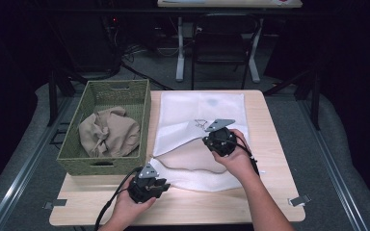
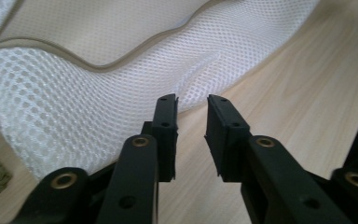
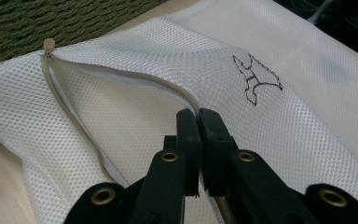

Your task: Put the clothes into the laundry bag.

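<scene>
Low in frame, left gripper [image 2: 191, 116] hovers spread beside the mesh bag [image 2: 74, 107]; right gripper [image 3: 198, 119] pinches its zipper edge [image 3: 168, 86], which may slip free if tugged.

Dim room; grey carpet floor [image 1: 327, 139]; black chair [image 1: 220, 43] behind; white-legged desk [image 1: 231, 4]; cables [image 1: 139, 50] on floor.

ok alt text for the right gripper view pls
The right gripper is shut on the zipper edge of a white mesh bag, holding its opening apart. A small outline drawing marks the mesh, the zipper pull sits at the far end, and a green basket lies behind.
</scene>
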### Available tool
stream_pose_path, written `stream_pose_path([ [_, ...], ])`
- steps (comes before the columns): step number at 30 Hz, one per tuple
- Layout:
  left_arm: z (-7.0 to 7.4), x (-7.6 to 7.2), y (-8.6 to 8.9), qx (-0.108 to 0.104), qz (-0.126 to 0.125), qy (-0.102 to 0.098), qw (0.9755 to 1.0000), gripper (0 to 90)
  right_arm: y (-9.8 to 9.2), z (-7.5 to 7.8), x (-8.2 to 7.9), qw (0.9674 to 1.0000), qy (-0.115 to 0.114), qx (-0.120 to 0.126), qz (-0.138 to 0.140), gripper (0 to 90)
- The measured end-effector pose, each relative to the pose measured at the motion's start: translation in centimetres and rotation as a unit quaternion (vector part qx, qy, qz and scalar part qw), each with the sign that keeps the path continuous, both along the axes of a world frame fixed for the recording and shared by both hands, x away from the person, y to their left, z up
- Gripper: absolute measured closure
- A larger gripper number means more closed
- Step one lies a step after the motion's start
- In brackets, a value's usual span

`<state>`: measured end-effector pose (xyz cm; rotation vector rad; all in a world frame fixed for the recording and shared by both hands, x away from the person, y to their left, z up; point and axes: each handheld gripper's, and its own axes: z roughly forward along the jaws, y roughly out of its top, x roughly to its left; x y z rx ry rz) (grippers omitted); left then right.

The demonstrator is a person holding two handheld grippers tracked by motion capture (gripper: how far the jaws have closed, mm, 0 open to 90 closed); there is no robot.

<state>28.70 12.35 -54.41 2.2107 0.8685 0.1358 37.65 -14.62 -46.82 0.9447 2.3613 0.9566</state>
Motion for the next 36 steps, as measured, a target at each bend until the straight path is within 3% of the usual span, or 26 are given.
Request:
stream_pose_path([
  [9,0.5,0.6,-0.8,0.016,-0.015,0.002,0.9998,89.9,-0.2,1.1,0.6,1.0000,-0.003,0.005,0.007,87.4],
  [22,0.8,1.3,-3.2,0.018,-0.012,0.001,0.9998,90.0,0.0,2.5,1.3,0.9997,-0.001,0.016,0.016,87.3],
  [29,0.5,1.5,-3.7,0.017,-0.004,0.007,0.9998,90.0,0.2,3.5,1.5,0.9992,-0.003,0.034,0.021,87.3],
  [36,0.1,1.8,-4.8,0.029,-0.009,0.009,0.9995,90.0,-0.1,3.7,1.3,0.9991,-0.013,0.035,0.019,87.4],
])
